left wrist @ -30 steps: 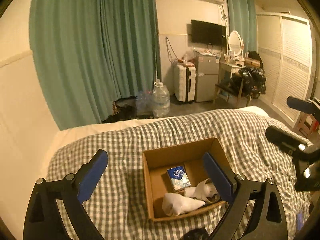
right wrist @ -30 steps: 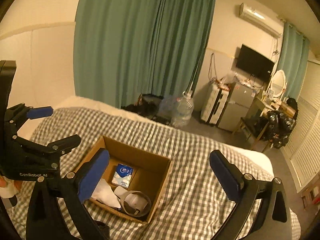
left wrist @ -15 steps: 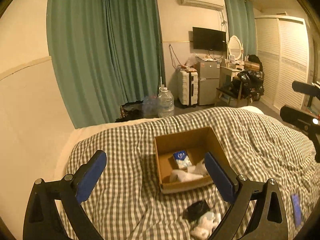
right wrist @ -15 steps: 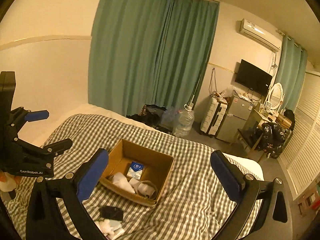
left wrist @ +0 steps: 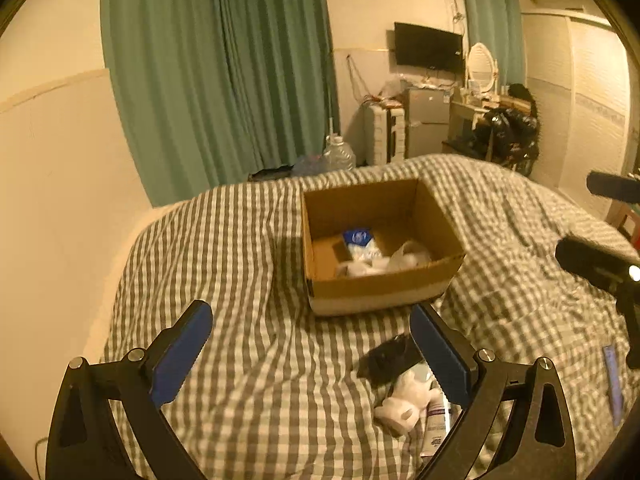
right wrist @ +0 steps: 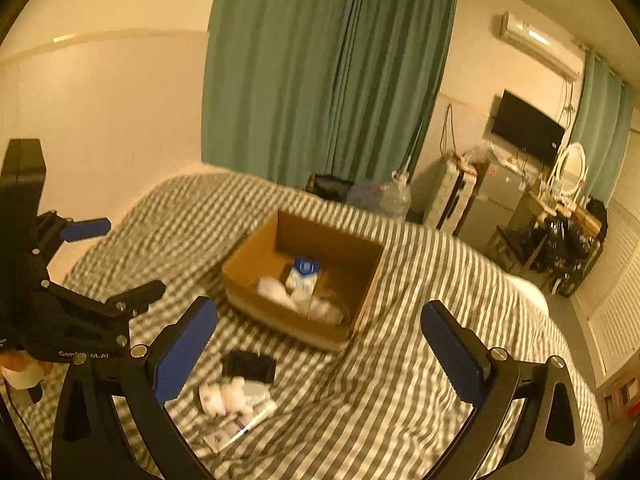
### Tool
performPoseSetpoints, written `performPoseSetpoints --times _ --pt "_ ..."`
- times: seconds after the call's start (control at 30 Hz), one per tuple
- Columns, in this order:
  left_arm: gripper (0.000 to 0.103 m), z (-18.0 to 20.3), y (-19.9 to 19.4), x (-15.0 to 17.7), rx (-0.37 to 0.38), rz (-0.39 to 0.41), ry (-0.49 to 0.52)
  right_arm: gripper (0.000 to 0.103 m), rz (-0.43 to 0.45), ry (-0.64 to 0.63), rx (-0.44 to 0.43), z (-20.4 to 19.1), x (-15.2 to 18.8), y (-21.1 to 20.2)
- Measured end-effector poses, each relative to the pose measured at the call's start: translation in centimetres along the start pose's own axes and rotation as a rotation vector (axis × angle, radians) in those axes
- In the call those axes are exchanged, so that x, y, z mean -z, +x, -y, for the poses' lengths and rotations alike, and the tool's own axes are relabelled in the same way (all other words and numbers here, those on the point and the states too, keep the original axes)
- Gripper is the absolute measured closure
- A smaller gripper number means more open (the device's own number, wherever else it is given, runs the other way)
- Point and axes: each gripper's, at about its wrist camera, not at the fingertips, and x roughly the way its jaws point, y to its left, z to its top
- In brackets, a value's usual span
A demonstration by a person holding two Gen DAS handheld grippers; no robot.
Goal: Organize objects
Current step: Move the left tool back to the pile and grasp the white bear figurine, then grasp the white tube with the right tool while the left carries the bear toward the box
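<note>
checked bedspread (left wrist: 248, 264): open brown cardboard box (left wrist: 380, 292), blue-white packet (left wrist: 359, 242) inside.

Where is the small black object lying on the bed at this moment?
In both wrist views the black object lies on the checked blanket, outside the cardboard box on its near side, touching a pile of white items.

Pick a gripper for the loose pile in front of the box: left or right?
Left, probably. The left gripper is open, with the black item and white item right by its right finger. The right gripper, also open, has the pile off to its left.
</note>
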Motion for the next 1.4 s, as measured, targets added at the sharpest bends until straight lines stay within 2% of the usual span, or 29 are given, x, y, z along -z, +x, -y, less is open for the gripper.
performPoseSetpoints --times 0.17,0.27,0.37,0.5,0.73,0.83,0.87,0.9,1.03,1.23,1.4 --pt "0.001 1.3 3.0 3.3 -0.001 -0.064 -0.021 0.001 -0.069 0.006 -0.001 -0.5 4.2 3.3" --pt "0.001 2.0 5.0 5.2 0.013 -0.122 -0.021 0.001 -0.141 0.018 0.005 -0.6 6.7 5.8" --pt "0.001 2.9 6.5 6.8 0.034 -0.167 -0.008 0.001 -0.222 0.035 -0.029 -0.7 9.1 8.3" --pt "0.001 4.5 8.0 8.7 0.11 -0.235 0.017 0.001 -0.273 0.05 0.018 -0.3 10.9 10.2" --pt "0.004 7.6 10.6 10.4 0.162 -0.327 0.13 0.001 -0.315 0.097 0.015 0.6 12.1 11.3" --pt "0.027 8.3 11.6 10.8 0.194 -0.356 0.143 0.001 -0.313 0.104 0.012 0.8 12.0 11.2" --pt "0.041 8.6 12.0 11.0 0.215 -0.372 0.148 0.001 -0.314 0.107 0.014 0.7 12.0 11.2" --pt "0.05 8.7 12.3 11.1 0.222 -0.38 0.15 0.001 -0.315 0.111 0.015 0.8 12.1 11.3" --pt "0.051 8.2 11.7 11.1 0.23 -0.366 0.127 0.001 -0.316 0.122 0.021 0.8 12.2 11.2" --pt "0.051 3.8 7.3 8.8 0.211 -0.231 -0.031 0.001 -0.312 0.109 0.029 0.0 11.9 10.6" --pt "0.051 1.2 6.2 8.0 0.132 -0.192 -0.054 0.001 -0.347 0.038 -0.003 -3.0 12.1 11.7"
